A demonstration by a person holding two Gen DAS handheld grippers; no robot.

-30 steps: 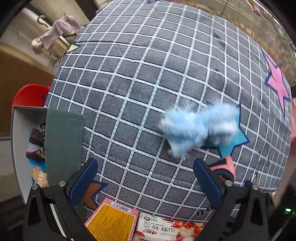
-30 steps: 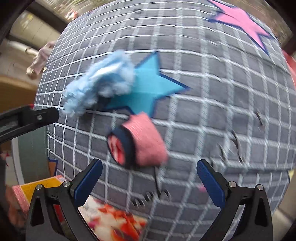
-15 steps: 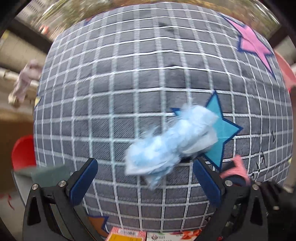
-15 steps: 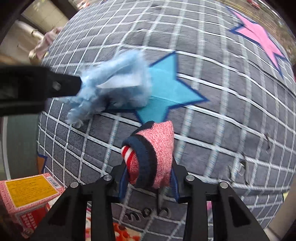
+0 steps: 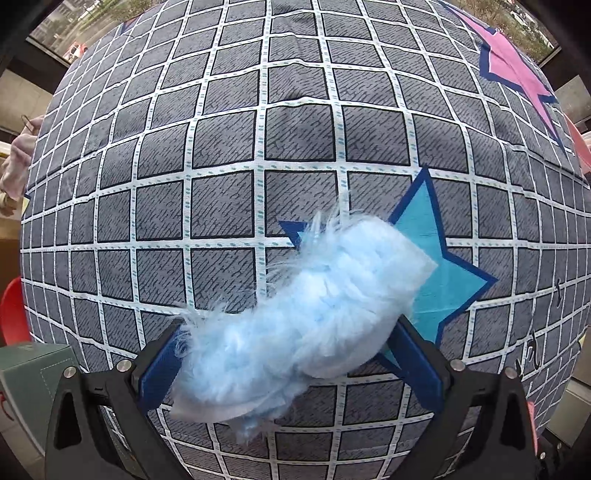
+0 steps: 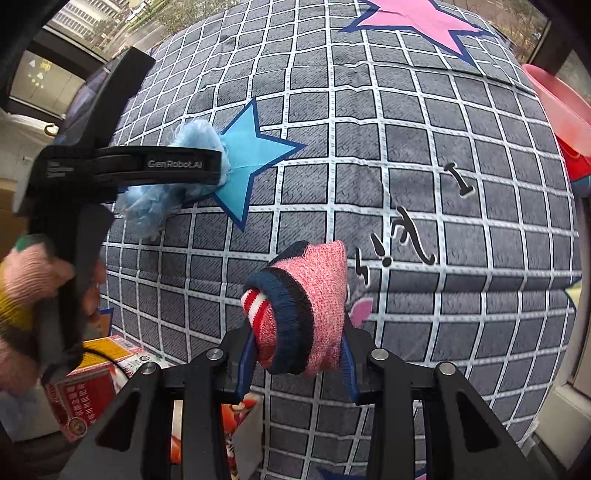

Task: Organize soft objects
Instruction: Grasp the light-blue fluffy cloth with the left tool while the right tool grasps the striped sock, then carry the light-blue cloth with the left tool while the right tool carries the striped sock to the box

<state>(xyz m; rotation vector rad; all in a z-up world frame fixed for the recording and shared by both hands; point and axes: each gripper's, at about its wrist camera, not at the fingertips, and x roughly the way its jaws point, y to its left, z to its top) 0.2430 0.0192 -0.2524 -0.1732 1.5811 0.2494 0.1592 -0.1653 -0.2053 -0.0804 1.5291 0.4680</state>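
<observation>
Item one: a rolled pink knit sock with a navy cuff and a red-and-white striped inner roll [image 6: 303, 314], pinched between the blue pads of my right tongs [image 6: 297, 363], which are pressed in close on it; it sits in the grip above the grey bedcover with the white grid and coloured stars [image 6: 424, 166], and I cannot tell whether its underside touches the cloth. Item two: a fluffy pale-blue bundle of long-pile fabric [image 5: 310, 317], lying on the bedcover partly over the turquoise star with the navy border [image 5: 443, 266]. My left tongs [image 5: 291, 365] point straight down over it with one blue pad at each end of the bundle; the pile hides the pad faces, so I judge the pads are at the fluff or just short of it, and a firm pinch is not shown. From the right-hand camera the left tool is seen side on, held by my hand in a pink knit glove [image 6: 33, 273], its tip at the blue bundle. Surroundings: a pink star patch [image 6: 410, 18] further up the cover, a red and yellow printed carton [image 6: 92, 376] off the near edge, a dull green box [image 5: 33, 369] at the lower left. Progress, as I judge it: one piece secured, one being taken up, neither yet put away; where they belong is not shown.
</observation>
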